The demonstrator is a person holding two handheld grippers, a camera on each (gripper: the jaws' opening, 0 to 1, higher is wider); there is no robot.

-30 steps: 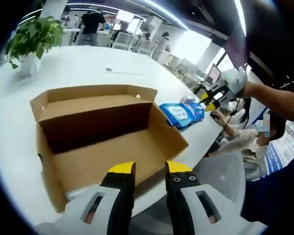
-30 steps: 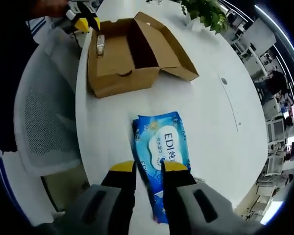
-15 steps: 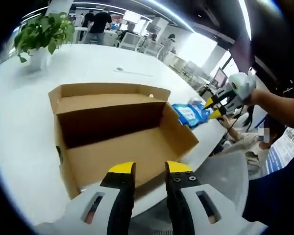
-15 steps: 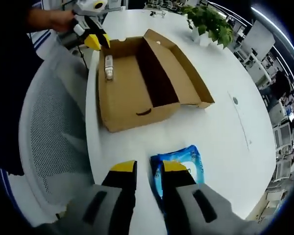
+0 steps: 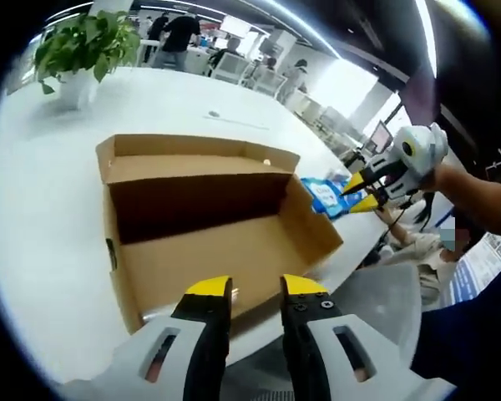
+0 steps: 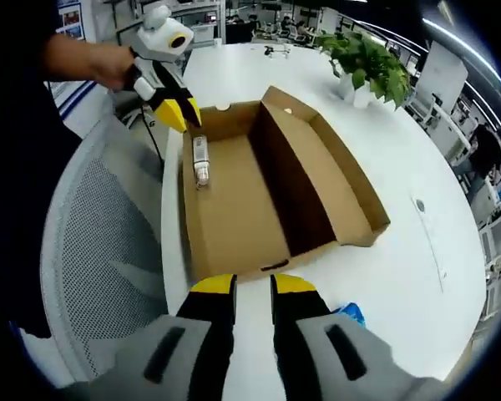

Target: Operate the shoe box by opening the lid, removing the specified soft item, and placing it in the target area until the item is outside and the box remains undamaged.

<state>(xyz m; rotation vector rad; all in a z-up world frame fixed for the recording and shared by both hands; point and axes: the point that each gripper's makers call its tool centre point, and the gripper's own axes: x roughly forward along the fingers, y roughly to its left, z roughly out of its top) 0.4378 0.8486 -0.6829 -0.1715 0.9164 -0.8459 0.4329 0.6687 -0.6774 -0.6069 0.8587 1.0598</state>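
Observation:
The open cardboard shoe box (image 5: 225, 251) lies on the white table (image 5: 42, 217), its lid folded back on the far side. Inside it, near the chair-side wall, lies a small white tube (image 6: 200, 160). A blue pack of wipes (image 5: 321, 194) rests on the table outside the box, beyond its right end; a corner of the wipes pack (image 6: 351, 314) shows beside my right jaw. My left gripper (image 5: 255, 291) hovers open over the box's near wall. My right gripper (image 6: 253, 286) is open and holds nothing, just short of the box's end wall.
A potted plant (image 5: 79, 46) stands at the table's far side. A grey mesh chair (image 6: 100, 267) sits against the table edge beside the box. A seated person (image 5: 413, 242) is past the table's end. Desks and people fill the background.
My right gripper has pulled back off the wipes pack, which stays on the table, and now faces the box. The left view has closed in slightly on the box.

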